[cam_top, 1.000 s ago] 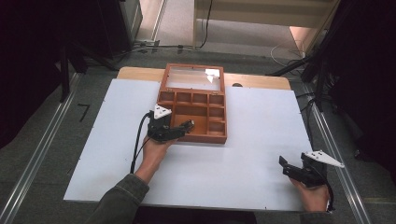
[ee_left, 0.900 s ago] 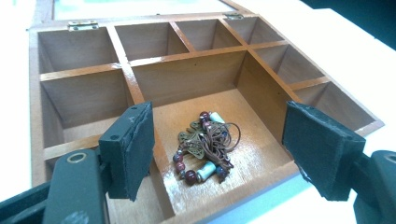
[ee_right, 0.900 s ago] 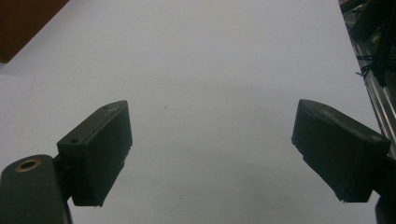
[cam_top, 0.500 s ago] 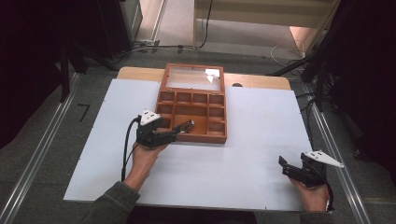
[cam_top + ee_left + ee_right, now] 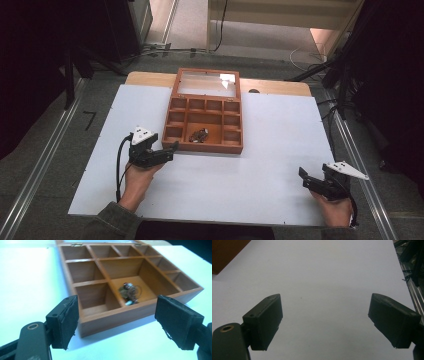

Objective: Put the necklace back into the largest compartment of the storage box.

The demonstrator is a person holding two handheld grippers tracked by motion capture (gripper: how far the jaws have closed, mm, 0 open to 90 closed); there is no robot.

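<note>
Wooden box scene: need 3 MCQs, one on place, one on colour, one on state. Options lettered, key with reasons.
1. Where does the small metallic item lie?
A. In the large middle compartment of the wooden box
B. On the white table top
C. Between the right gripper's jaws

2. What colour is the table top?
A. Green
B. White
C. Black

3. How does the left gripper stand?
A. Shut on the box's front wall
B. Shut on the small item
C. Open, with nothing between its jaws

Key: 1 A, the left gripper view shows the item on the floor of the big compartment near the front wall. 2 B, the high view shows a white board under the box. 3 C, in the left gripper view both jaws stand wide apart, short of the box's front wall.
</note>
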